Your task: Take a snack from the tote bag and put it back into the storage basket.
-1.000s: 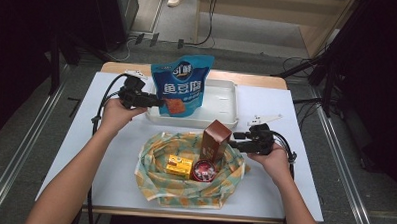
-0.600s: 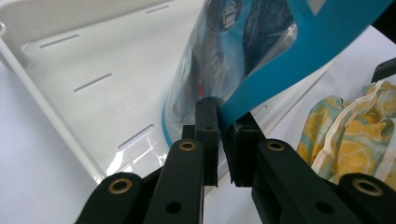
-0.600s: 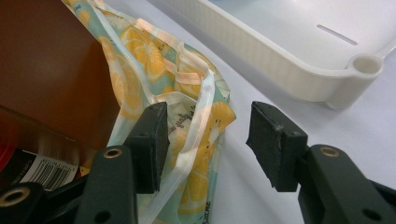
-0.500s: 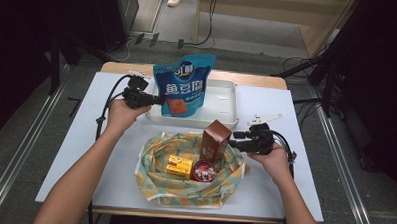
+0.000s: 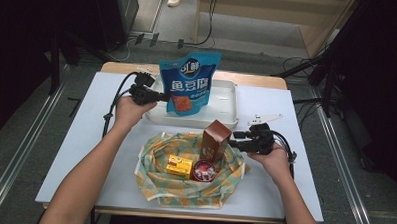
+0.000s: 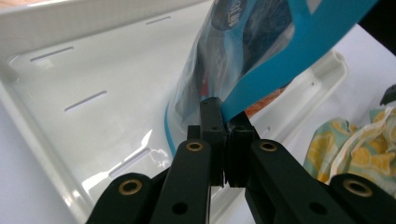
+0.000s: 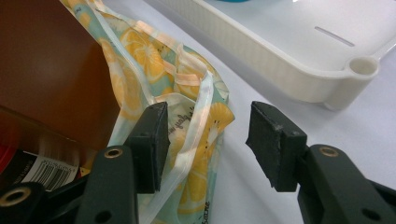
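Blue snack pouch stands upright at upper centre of the high view, its lower part over the white tray. Large white characters on its face; an orange-red picture panel low on the front.

Left hand-held gripper, at centre left of the high view, is clamped on the pouch's lower left edge. In the left gripper view the two black jaws are pressed together on the pouch's blue edge, with the tray floor behind and below them. Whether the pouch bottom touches the tray floor I cannot tell.

White tray lies on the bench at upper centre, long side across the frame. Slots in its floor show in the left gripper view.

Below the tray, at lower centre of the high view, a fabric basket with a yellow citrus print sits on the bench. Inside it: a brown carton standing upright at the right, a small yellow box left of centre, a round red-lidded tin between and just below them.

Right hand-held gripper, at centre right, points left toward the brown carton. In the right gripper view its jaws are wide apart and grip nothing; the basket's printed rim lies between and behind them, the carton's brown side at upper left, a tray corner at upper right.
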A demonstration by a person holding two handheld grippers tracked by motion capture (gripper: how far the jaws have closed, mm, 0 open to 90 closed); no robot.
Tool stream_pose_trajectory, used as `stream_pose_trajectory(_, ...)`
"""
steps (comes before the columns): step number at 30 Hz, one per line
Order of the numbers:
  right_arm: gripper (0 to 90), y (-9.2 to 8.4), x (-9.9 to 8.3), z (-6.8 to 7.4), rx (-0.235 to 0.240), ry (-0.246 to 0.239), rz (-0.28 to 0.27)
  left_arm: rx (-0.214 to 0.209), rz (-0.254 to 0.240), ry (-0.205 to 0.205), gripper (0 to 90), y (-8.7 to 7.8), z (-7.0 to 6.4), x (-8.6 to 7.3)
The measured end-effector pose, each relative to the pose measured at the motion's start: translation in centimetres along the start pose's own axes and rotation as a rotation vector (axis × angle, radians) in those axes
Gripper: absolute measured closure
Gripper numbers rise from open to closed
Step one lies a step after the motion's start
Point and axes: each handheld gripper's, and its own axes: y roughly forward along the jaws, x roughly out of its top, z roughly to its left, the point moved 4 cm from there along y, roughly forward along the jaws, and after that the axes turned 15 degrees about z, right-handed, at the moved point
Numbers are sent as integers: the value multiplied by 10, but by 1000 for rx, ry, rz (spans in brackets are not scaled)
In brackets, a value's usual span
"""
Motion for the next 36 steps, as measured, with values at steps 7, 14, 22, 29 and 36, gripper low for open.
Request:
stream_pose_trajectory(7,492,-1,0,-1,1,4,-4,-24,-23,-11,896,8,1,7)
stream_pose_trajectory(14,494,-2,1,1,4,6,-21,2,-1,-17,898,10,5,20)
stream_pose_trajectory(22,495,-1,1,1,1,2,-17,7,-11,-35,899,15,11,34)
stream_pose_trajectory(29,500,-5,-1,2,-4,11,-30,26,-8,-24,900,20,11,43)
stream_pose_trajectory(36,502,-8,-2,5,-8,11,-46,31,-8,-23,900,25,14,52)
